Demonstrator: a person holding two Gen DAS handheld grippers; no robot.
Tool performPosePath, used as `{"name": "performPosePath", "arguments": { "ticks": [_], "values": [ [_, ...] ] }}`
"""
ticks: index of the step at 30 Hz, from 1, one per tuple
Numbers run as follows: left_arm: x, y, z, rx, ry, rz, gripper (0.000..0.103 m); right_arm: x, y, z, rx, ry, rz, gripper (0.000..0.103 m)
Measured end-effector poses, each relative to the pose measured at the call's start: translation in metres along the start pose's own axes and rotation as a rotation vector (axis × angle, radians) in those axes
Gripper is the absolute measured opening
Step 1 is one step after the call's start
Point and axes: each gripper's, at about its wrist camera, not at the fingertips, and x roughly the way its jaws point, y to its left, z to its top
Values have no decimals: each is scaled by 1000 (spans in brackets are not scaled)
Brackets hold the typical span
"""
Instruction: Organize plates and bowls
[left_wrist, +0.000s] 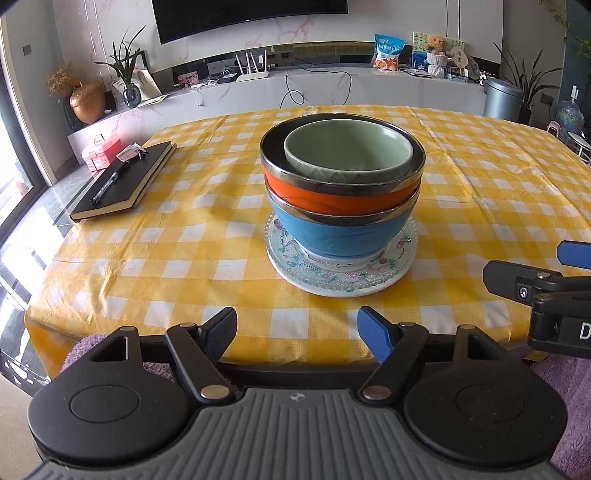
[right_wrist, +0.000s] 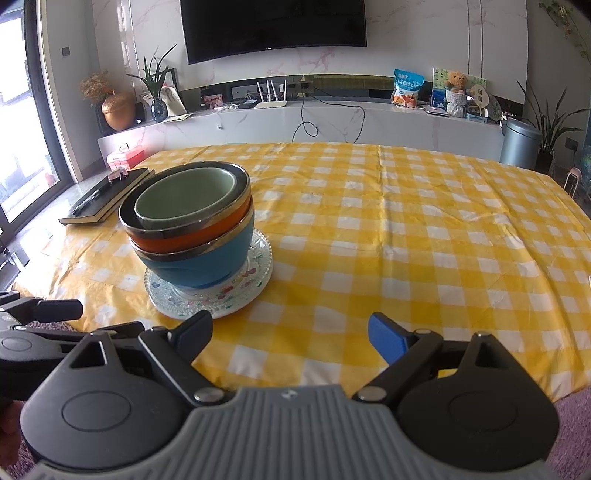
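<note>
A stack stands on the yellow checked table (left_wrist: 184, 251): a pale green bowl (left_wrist: 347, 155) nested in an orange steel-rimmed bowl (left_wrist: 332, 194), nested in a blue bowl (left_wrist: 340, 230), on a clear patterned glass plate (left_wrist: 332, 275) over a white plate. The stack also shows at left in the right wrist view (right_wrist: 192, 229). My left gripper (left_wrist: 297, 332) is open and empty at the table's near edge, in front of the stack. My right gripper (right_wrist: 290, 332) is open and empty, to the right of the stack; it also shows at the right edge of the left wrist view (left_wrist: 535, 273).
A black notebook (left_wrist: 125, 181) with a pen on it lies at the table's left side. A red box (left_wrist: 101, 149) sits beyond it. A TV console with plants and a grey bin (left_wrist: 502, 98) stands behind the table. Purple fabric (left_wrist: 569, 376) lies below the table's near edge.
</note>
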Motion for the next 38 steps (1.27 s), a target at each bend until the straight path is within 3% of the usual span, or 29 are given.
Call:
{"name": "performPosePath", "arguments": {
  "ticks": [38],
  "values": [
    [-3,2,-1,-6,-19,8,87,3,0,-2,5,7,2,90]
  ]
}}
